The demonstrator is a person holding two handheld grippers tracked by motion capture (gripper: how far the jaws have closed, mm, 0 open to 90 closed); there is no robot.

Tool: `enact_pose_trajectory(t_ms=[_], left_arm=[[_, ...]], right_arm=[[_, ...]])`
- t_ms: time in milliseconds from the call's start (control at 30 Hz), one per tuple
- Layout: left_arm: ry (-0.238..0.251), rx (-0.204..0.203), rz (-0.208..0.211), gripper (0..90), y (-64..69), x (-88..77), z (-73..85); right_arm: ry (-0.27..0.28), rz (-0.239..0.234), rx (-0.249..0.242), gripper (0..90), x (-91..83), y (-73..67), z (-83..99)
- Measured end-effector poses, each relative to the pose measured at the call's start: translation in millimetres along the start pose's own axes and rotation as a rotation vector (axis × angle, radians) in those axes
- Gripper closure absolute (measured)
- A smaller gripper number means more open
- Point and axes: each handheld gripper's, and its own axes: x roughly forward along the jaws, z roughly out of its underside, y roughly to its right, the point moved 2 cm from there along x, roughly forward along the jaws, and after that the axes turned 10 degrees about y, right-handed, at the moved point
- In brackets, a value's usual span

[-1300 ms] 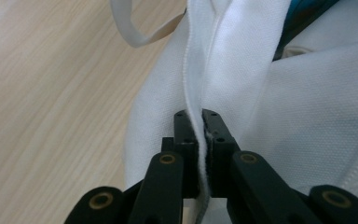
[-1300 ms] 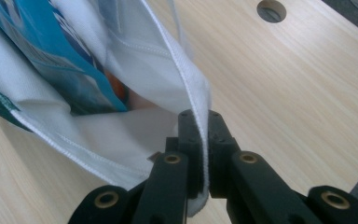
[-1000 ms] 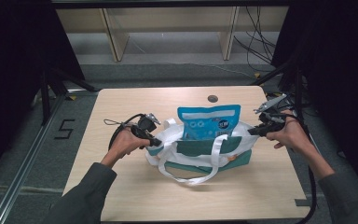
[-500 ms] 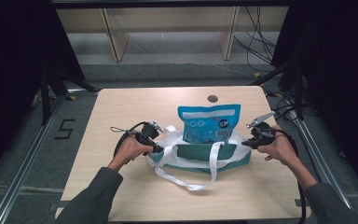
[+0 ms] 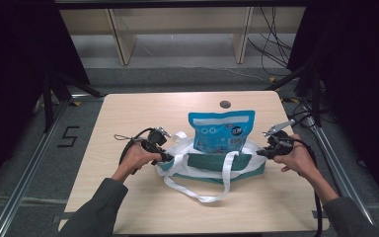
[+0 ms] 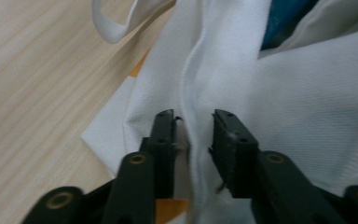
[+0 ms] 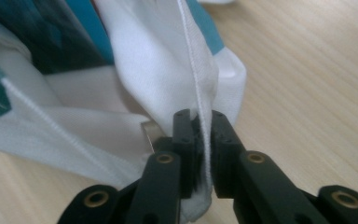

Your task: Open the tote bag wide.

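Note:
A white and teal tote bag lies on the wooden table with a blue pouch standing upright in it. At the bag's left end is my left gripper. Its jaws have just been opening, and in the left gripper view the gripper stands open, with a fold of the white fabric loose between the pads. My right gripper is at the bag's right end. Its jaws have also just been opening a little, but the gripper still pinches the bag's stitched white edge.
The bag's white handles trail toward the table's near edge. A small dark round spot marks the table behind the pouch. Bare wood lies to the left and far side. Metal rails run beside the table.
The right hand has come down to table level, and the bag has sagged lower and wider with its handles spilling forward. The left hand stayed in place.

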Motion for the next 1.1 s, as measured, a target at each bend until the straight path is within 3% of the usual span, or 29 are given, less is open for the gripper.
enact_pose_trajectory(t_ms=[67, 100, 167, 200, 233, 267, 300, 333, 400, 433, 467, 500, 533, 667, 733, 767, 867, 900, 933, 1000, 1033, 1100], left_arm=[[-0.003, 0.001, -0.008, 59.2, 2.5, -2.9, -1.8], [-0.007, 0.007, -0.018, 55.7, 4.5, -8.3, -5.5], [0.005, 0.017, -0.060, 51.2, 7.8, -23.6, -14.4], [0.005, 0.017, -0.060, 48.6, 7.8, -23.6, -14.4], [0.019, 0.009, -0.060, 47.2, 9.4, -33.7, -19.4], [0.019, 0.009, -0.060, 45.2, 9.4, -33.7, -19.4], [0.028, 0.002, -0.075, 43.3, 11.3, -43.1, -23.6], [0.028, 0.002, -0.075, 41.8, 11.3, -43.1, -23.6], [0.063, 0.001, -0.073, 40.5, 16.0, -53.9, -27.3], [0.086, -0.017, -0.072, 37.3, 24.0, -63.8, -29.9], [0.086, -0.017, -0.072, 37.0, 24.0, -63.8, -29.9], [0.094, -0.002, -0.051, 36.9, 29.4, -70.2, -31.5], [0.094, -0.002, -0.051, 36.9, 29.4, -70.2, -31.5], [0.071, 0.054, -0.033, 36.8, 42.7, -76.0, -31.5], [0.080, 0.055, -0.033, 36.2, 46.7, -78.8, -31.5], [0.079, 0.072, -0.017, 36.3, 50.1, -81.3, -31.5], [0.087, 0.079, -0.009, 35.9, 53.4, -82.8, -32.0], [0.091, 0.079, 0.001, 35.6, 57.3, -81.5, -32.7], [0.091, 0.079, 0.001, 35.6, 57.3, -81.5, -32.7], [0.091, 0.106, 0.062, 35.6, 64.0, -74.8, -34.1], [0.091, 0.106, 0.062, 35.6, 64.0, -74.8, -34.1], [0.099, 0.109, 0.090, 39.2, 69.9, -66.7, -35.3]], right_arm=[[-0.016, -0.001, 0.018, 79.6, -5.2, -0.3, -2.1], [0.018, 0.008, 0.046, 71.8, -11.8, 1.9, -6.7], [0.057, -0.003, 0.062, 66.3, -22.2, 4.0, -12.2], [0.103, 0.003, 0.088, 65.7, -26.6, 1.8, -14.8], [0.102, 0.021, 0.090, 64.2, -35.2, 0.8, -17.7], [0.102, 0.021, 0.090, 64.2, -35.2, 0.8, -17.7], [0.156, -0.003, 0.064, 59.8, -48.4, -5.8, -24.3], [0.173, -0.016, 0.053, 59.1, -54.9, -10.0, -27.6], [0.181, -0.031, 0.033, 57.6, -61.8, -13.9, -30.6], [0.173, -0.088, 0.047, 55.4, -74.0, -28.0, -35.8], [0.173, -0.088, 0.047, 55.4, -74.0, -28.0, -35.8], [0.207, -0.127, 0.010, 54.4, -77.2, -39.8, -39.7], [0.207, -0.127, 0.010, 54.4, -77.2, -39.8, -39.7], [0.202, -0.192, -0.043, 50.4, -74.9, -64.5, -47.5], [0.192, -0.215, -0.069, 48.0, -71.3, -74.7, -51.5], [0.176, -0.217, -0.107, 47.5, -66.0, -79.5, -55.5], [0.164, -0.228, -0.109, 45.9, -58.8, -84.7, -59.6], [0.163, -0.265, -0.094, 45.4, -51.9, -90.1, -62.8], [0.163, -0.265, -0.094, 45.4, -51.9, -90.1, -62.8], [0.138, -0.258, -0.089, 46.2, -39.6, -95.0, -65.6], [0.138, -0.258, -0.089, 46.2, -39.6, -95.0, -65.6], [0.079, -0.242, -0.101, 51.9, -30.7, -97.8, -62.0]])
